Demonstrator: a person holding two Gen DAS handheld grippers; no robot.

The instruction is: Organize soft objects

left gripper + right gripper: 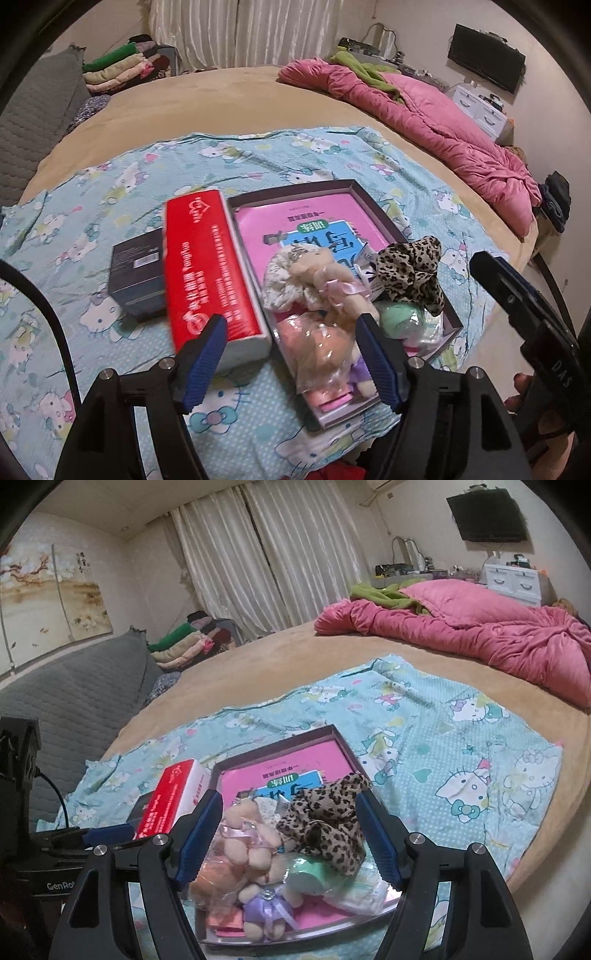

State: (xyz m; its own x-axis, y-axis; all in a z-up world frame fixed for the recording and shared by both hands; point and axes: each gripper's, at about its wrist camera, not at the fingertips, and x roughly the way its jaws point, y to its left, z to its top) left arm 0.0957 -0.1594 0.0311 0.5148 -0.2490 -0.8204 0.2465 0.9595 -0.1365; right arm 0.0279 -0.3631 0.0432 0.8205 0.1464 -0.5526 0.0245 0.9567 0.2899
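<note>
A shallow grey box (pixel 369 201) lies on the Hello Kitty sheet, lined with a pink booklet (pixel 295 221). Soft things are piled in it: a leopard-print scrunchie (pixel 410 269), a beige plush bear with pink ribbon (pixel 325 273), a white patterned scrunchie (pixel 277 282), a bagged plush doll (pixel 321 350) and a green soft ball (pixel 399 317). My left gripper (pixel 291 325) hangs open above the bagged doll, gripping nothing. My right gripper (pixel 290 797) is open too, above the leopard scrunchie (pixel 328 823) and the bear (pixel 243 834), with a purple-dressed bear (pixel 269 908) below.
A red carton (pixel 207 269) lies against the grey box's left side, with a dark small box (pixel 136 280) beyond it. A pink quilt (pixel 443 122) is bunched at the bed's far right. Folded clothes (pixel 118 70) are stacked at the back left, and the bed's edge runs along the right.
</note>
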